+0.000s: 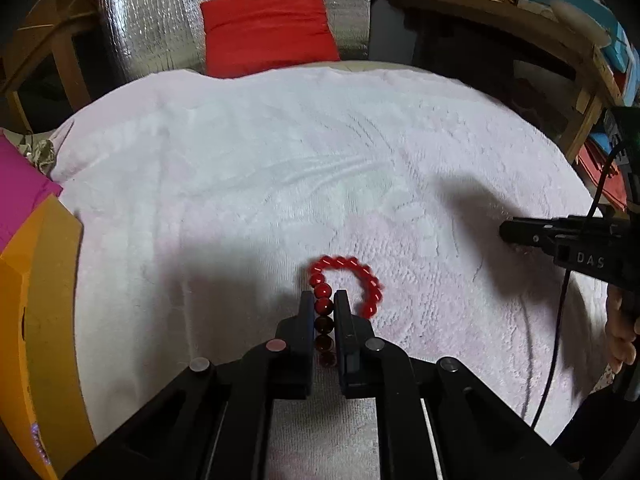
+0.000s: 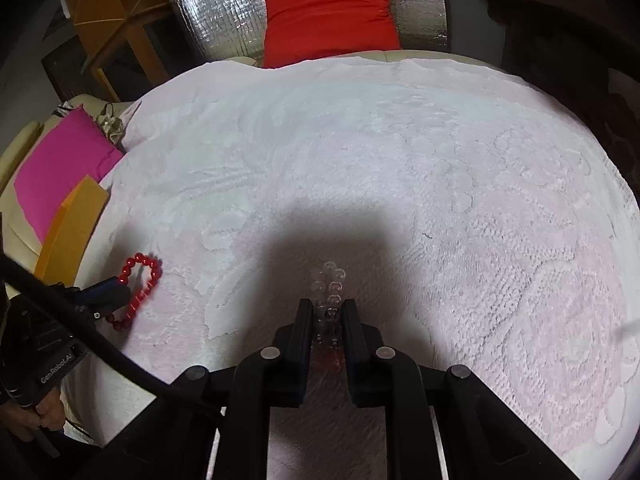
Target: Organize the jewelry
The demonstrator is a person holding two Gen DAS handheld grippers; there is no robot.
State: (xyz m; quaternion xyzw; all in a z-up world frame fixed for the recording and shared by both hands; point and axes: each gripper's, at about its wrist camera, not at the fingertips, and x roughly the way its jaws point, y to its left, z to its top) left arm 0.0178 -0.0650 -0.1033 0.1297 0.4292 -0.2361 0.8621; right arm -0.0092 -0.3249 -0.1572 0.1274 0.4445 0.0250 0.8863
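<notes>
Pale pink towel (image 1: 280, 168) covers counter; red cushion (image 1: 268, 28) and silver foil sheet behind. Left gripper (image 1: 323, 300) jaws clenched on red bead bracelet (image 1: 344, 284), loop resting on towel. Right gripper (image 2: 327, 308) jaws clamped on clear bead bracelet (image 2: 330, 284). Orange box (image 1: 44, 320) at left edge.

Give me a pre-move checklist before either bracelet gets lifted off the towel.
1. Left gripper shut on red bracelet: ok, beads sit between the fingers.
2. Right gripper shut on clear bracelet: ok, beads pinched between the fingers.
3. Red bracelet's free loop clear of the towel: cannot tell, it is blurred.
4. Grippers apart from each other: ok, a stretch of towel lies between them.
5. Orange box open to receive jewelry: cannot tell, only its side shows.
</notes>
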